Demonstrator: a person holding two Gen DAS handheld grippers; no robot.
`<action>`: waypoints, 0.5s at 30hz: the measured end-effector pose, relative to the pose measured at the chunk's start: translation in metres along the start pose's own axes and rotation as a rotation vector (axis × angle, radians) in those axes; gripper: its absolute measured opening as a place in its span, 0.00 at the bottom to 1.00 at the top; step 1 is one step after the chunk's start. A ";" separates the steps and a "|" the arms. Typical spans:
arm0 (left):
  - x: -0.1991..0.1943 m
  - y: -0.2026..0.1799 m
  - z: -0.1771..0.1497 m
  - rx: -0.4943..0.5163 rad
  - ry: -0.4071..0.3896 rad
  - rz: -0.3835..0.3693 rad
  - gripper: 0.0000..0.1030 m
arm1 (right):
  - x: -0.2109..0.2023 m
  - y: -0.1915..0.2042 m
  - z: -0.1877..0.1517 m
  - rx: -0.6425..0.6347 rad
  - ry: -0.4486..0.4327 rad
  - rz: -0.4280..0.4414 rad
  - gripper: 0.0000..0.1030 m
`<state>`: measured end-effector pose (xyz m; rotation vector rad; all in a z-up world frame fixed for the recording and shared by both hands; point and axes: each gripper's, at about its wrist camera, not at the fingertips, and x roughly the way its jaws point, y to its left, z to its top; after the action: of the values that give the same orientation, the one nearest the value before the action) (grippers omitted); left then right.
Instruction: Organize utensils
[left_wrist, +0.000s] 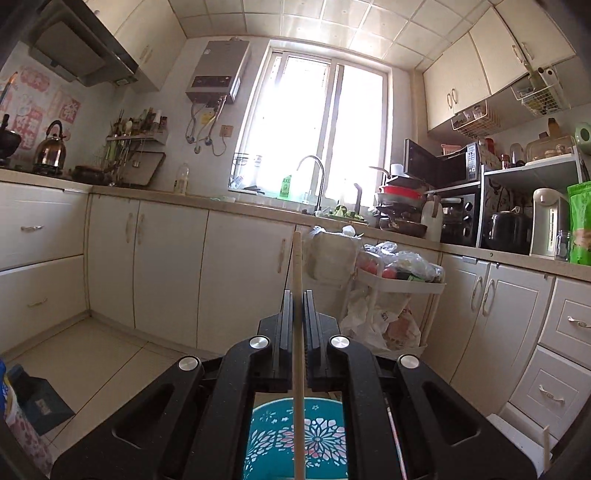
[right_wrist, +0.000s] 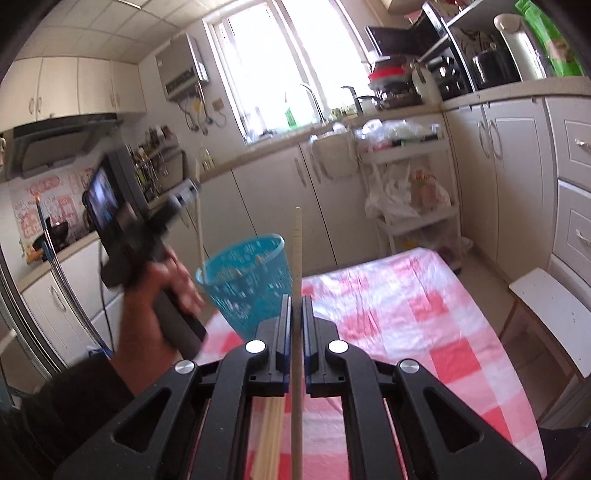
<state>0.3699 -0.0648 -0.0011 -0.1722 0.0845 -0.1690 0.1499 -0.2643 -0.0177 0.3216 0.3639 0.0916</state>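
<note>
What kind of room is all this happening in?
A home kitchen, almost certainly. There is a sink tap under the window, a kettle on the stove below a range hood, and a microwave on the counter.

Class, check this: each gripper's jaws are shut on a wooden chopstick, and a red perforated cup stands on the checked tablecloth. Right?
One slip: the cup is blue, not red, as the right wrist view shows. The rest holds: the left gripper and right gripper each clamp a chopstick, above the checked tablecloth.

Basket (right_wrist: 245, 280) on table (right_wrist: 424, 314), left of chopstick (right_wrist: 296, 258).
</note>
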 end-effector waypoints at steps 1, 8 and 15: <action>0.001 0.001 -0.004 0.003 0.008 0.002 0.04 | -0.003 0.005 0.005 -0.004 -0.021 0.009 0.06; 0.001 0.012 -0.028 -0.015 0.054 0.015 0.04 | -0.016 0.031 0.038 -0.023 -0.156 0.067 0.06; -0.002 0.034 -0.025 -0.099 0.094 -0.019 0.04 | -0.019 0.034 0.048 -0.013 -0.183 0.078 0.06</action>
<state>0.3705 -0.0354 -0.0314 -0.2642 0.1850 -0.1921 0.1482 -0.2485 0.0419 0.3286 0.1688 0.1401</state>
